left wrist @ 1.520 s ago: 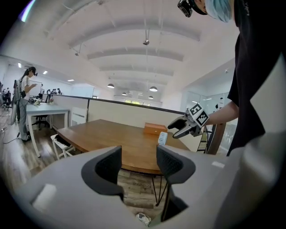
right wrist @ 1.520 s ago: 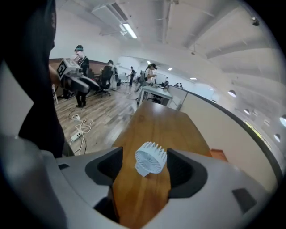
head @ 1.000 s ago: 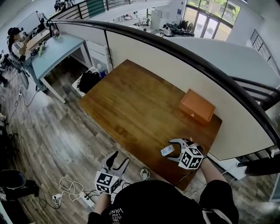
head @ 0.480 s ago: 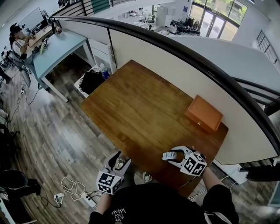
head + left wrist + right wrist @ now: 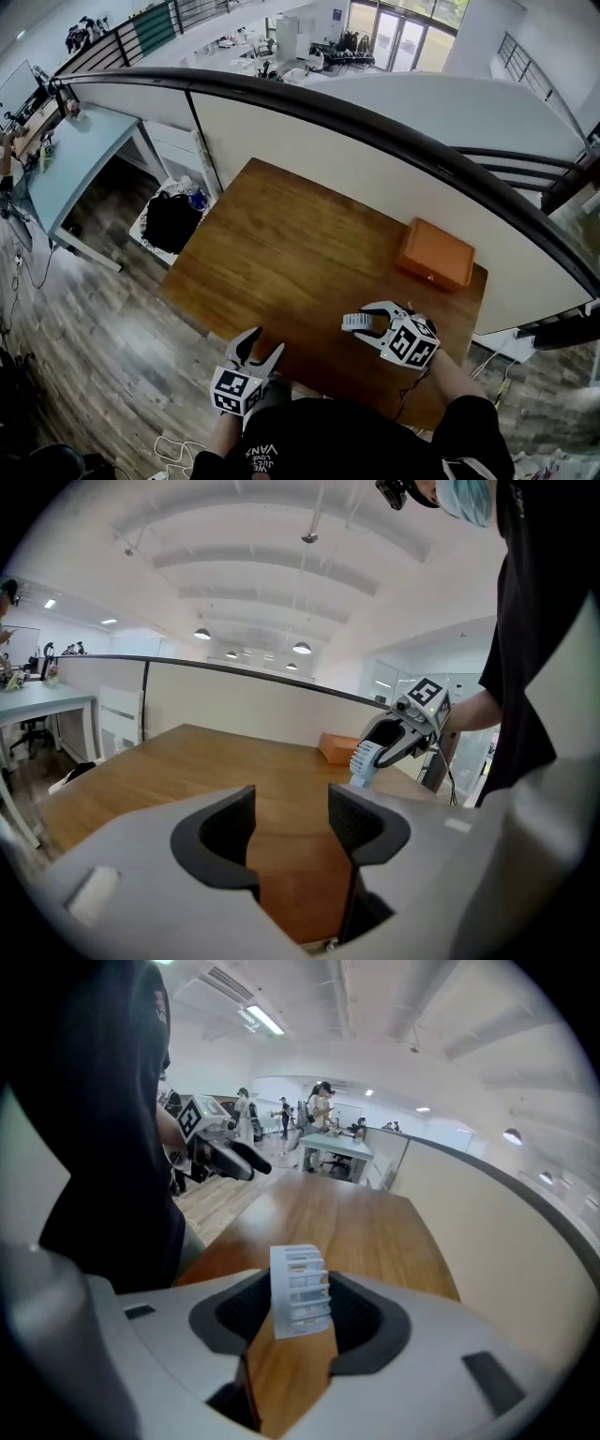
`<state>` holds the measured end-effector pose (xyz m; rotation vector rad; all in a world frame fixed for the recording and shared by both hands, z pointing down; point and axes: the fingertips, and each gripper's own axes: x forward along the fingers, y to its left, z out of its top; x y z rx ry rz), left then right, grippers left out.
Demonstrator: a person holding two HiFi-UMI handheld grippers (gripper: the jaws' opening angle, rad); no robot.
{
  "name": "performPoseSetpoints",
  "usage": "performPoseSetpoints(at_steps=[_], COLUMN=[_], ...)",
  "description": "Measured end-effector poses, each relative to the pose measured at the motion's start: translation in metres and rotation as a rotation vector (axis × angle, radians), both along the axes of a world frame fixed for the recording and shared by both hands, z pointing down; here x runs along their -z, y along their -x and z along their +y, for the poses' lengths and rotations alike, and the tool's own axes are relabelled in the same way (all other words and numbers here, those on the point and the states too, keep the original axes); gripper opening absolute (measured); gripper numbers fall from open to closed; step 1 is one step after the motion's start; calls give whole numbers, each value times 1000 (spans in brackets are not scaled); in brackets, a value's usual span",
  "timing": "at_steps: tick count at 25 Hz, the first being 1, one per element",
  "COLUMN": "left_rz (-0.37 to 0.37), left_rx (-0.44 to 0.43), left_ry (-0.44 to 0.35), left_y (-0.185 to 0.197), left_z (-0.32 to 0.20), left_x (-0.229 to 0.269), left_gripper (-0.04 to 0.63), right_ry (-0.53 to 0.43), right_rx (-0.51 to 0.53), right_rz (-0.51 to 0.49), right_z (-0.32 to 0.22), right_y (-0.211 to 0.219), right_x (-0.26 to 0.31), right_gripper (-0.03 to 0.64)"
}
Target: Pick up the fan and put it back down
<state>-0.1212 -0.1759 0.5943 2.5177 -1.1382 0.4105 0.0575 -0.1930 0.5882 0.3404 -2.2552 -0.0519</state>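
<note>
A small white slatted fan [image 5: 300,1290] sits between the dark pads of my right gripper [image 5: 300,1314], whose jaws are closing on it. The head view shows the fan [image 5: 353,322] at the tips of the right gripper [image 5: 366,322], held off the wooden table [image 5: 281,244] near its front right. In the left gripper view the fan [image 5: 364,759] hangs above the tabletop. My left gripper [image 5: 252,348] is at the table's near edge, open, with nothing between its fingers [image 5: 230,822].
An orange box [image 5: 437,253] lies at the table's far right corner against the cream partition [image 5: 356,159]. A black bag [image 5: 173,220] sits on the floor left of the table, beyond it a light blue desk [image 5: 66,159]. People stand far off in the right gripper view.
My left gripper has come from over the floor to the table's near edge. The right gripper has rolled and shifted with the fan still between its jaws. The head view has swung.
</note>
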Motion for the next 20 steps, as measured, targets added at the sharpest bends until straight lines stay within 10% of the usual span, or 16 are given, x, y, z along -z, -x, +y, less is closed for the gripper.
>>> performPoseSetpoints(at_steps=[20], left_rz=[39], left_rx=[-198], left_ry=[-10], left_y=[78], left_z=[-156], left_x=[-18], left_gripper=[230], right_ry=[-31], right_rx=[-487], right_rz=[-105], right_z=[-263], right_y=[47], right_x=[39], right_gripper=[195])
